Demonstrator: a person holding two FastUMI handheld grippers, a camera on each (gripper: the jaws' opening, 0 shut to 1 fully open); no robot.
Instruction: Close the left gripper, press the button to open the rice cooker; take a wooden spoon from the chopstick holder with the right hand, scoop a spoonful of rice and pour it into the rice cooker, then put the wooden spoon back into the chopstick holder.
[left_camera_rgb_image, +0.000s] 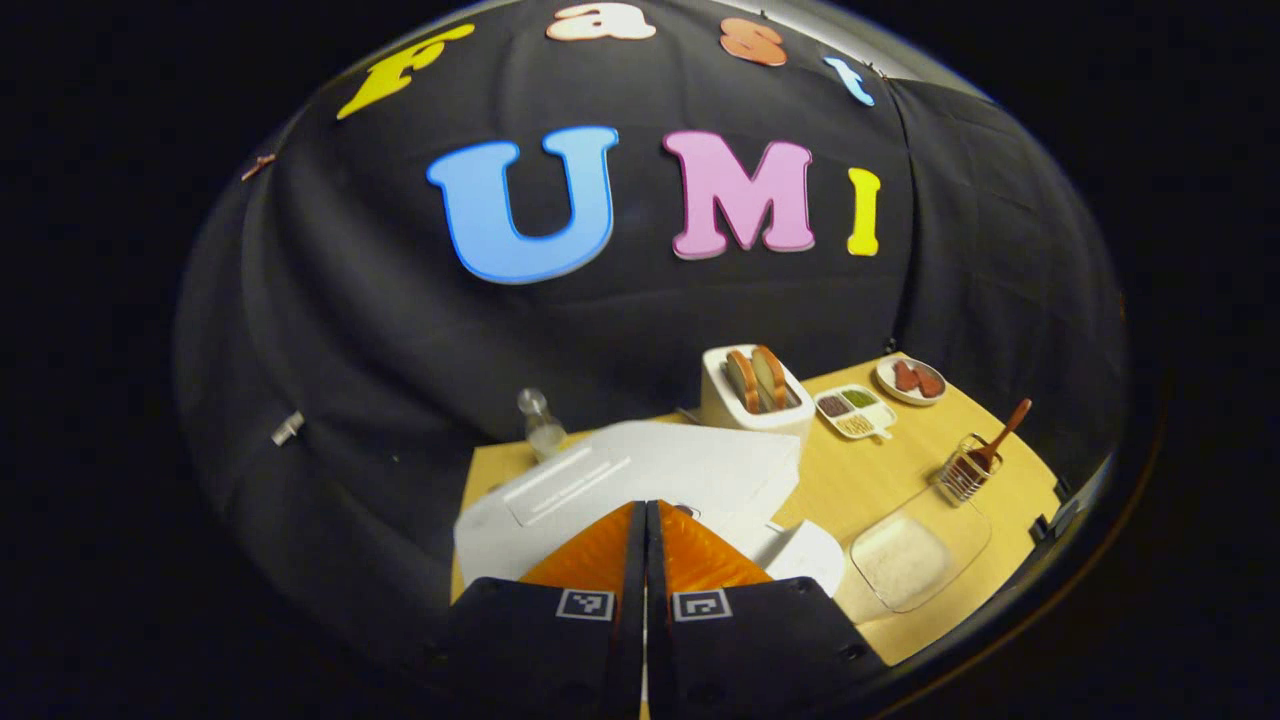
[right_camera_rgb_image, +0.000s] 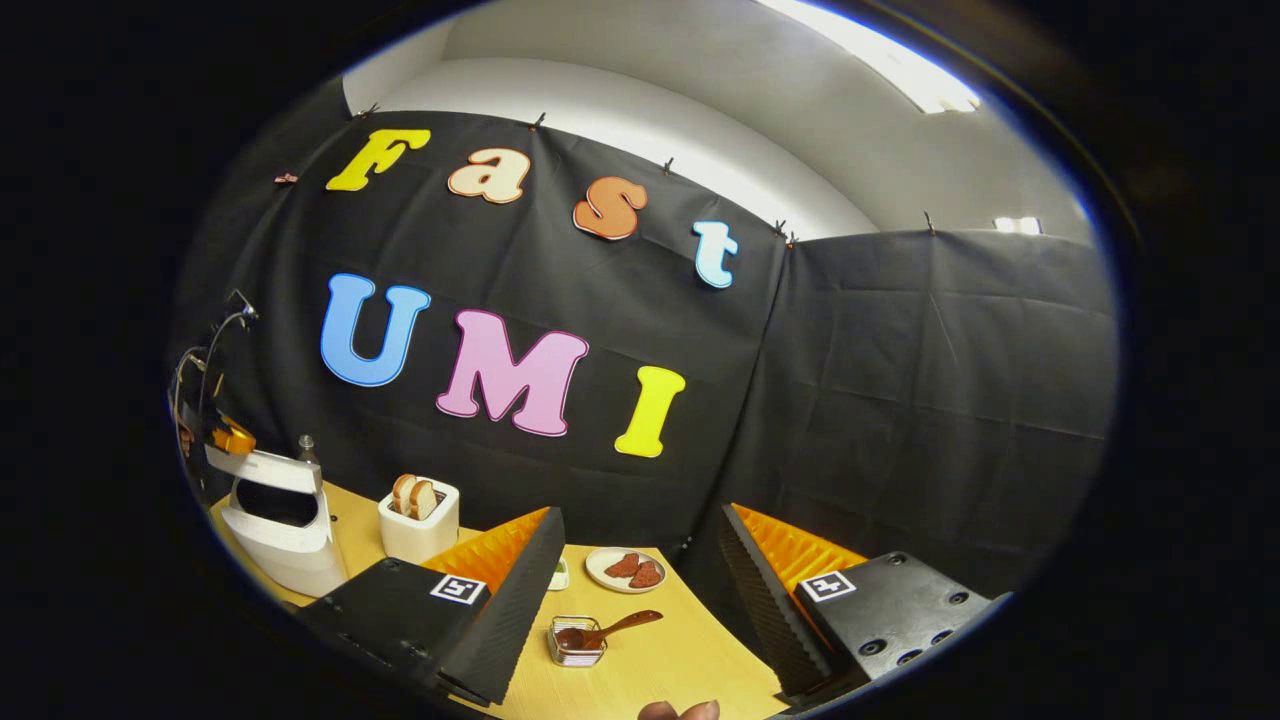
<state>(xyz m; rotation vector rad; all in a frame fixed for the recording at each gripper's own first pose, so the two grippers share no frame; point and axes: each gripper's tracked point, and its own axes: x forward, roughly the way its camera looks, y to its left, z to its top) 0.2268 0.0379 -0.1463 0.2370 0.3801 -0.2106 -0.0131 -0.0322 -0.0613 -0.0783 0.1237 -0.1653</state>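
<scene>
Left gripper (left_camera_rgb_image: 645, 520) is sitting with fingers pressed together, nothing between them, hovering right over the cooker (left_camera_rgb_image: 640, 475). The white lid is lying directly under and ahead of the tips; whether they're touching it I cannot tell. In the right gripper view the cooker (right_camera_rgb_image: 285, 525) is showing its lid raised, dark opening underneath, with the left gripper (right_camera_rgb_image: 232, 438) just above it.

Right gripper (right_camera_rgb_image: 640, 570) is hanging with fingers spread wide, holding nothing, above the table (right_camera_rgb_image: 680, 660). The holder (right_camera_rgb_image: 577, 640) is sitting between the fingers, below and ahead, closer to the left finger, apart from both. The spoon (right_camera_rgb_image: 615, 630) is resting in it, handle leaning toward the right finger.

In the left gripper view the holder (left_camera_rgb_image: 965, 468) and spoon (left_camera_rgb_image: 1000, 435) are standing well right of the closed fingers; the rice dish (left_camera_rgb_image: 915, 555) is lying between them and the cooker, just in front of the holder.

Toaster (right_camera_rgb_image: 420, 520) is standing beside the cooker, plate (right_camera_rgb_image: 628, 570) behind the holder.
</scene>
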